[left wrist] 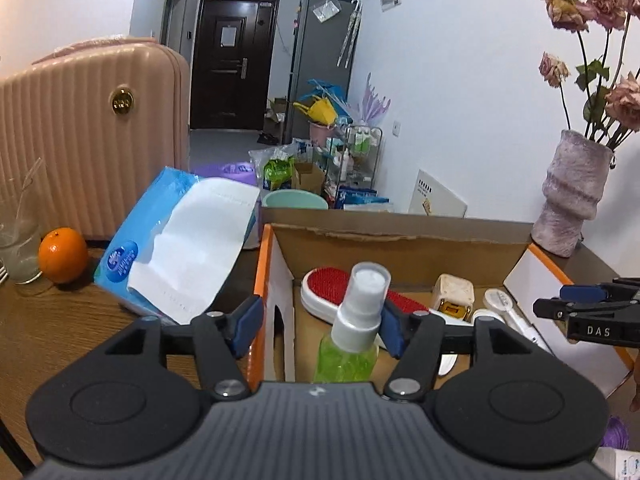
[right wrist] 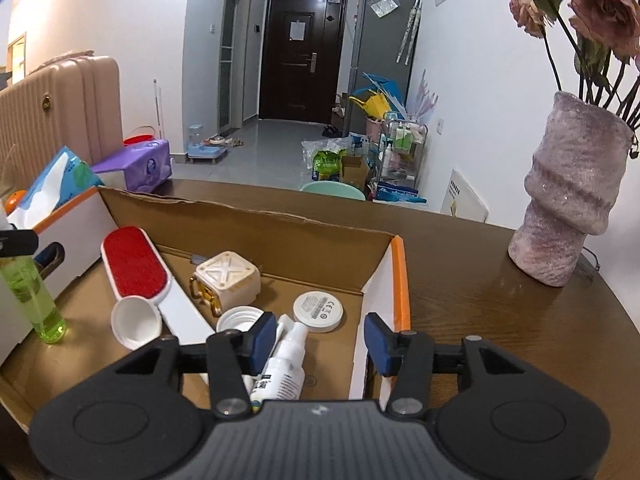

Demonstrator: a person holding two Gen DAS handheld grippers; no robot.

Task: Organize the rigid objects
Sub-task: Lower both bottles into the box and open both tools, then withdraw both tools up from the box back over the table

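Note:
A cardboard box [left wrist: 400,236] with orange edges stands on the wooden table. In the left wrist view my left gripper [left wrist: 322,320] is open, its jaws wide around a green spray bottle [left wrist: 352,334] that stands upright in the box; the right pad is next to its cap. The bottle shows at the left in the right wrist view [right wrist: 30,292]. My right gripper [right wrist: 318,340] is open and empty over the box's right wall, above a lying white spray bottle [right wrist: 286,364]. It also shows at the right in the left wrist view [left wrist: 560,300].
In the box lie a red lint brush [right wrist: 134,266], a cream cube [right wrist: 228,280], a white round disc [right wrist: 318,311], a white scoop [right wrist: 134,326] and a white cap [right wrist: 240,319]. A tissue pack [left wrist: 176,240], orange [left wrist: 63,255], glass [left wrist: 18,248], pink suitcase [left wrist: 92,132] and vase [right wrist: 568,200] surround it.

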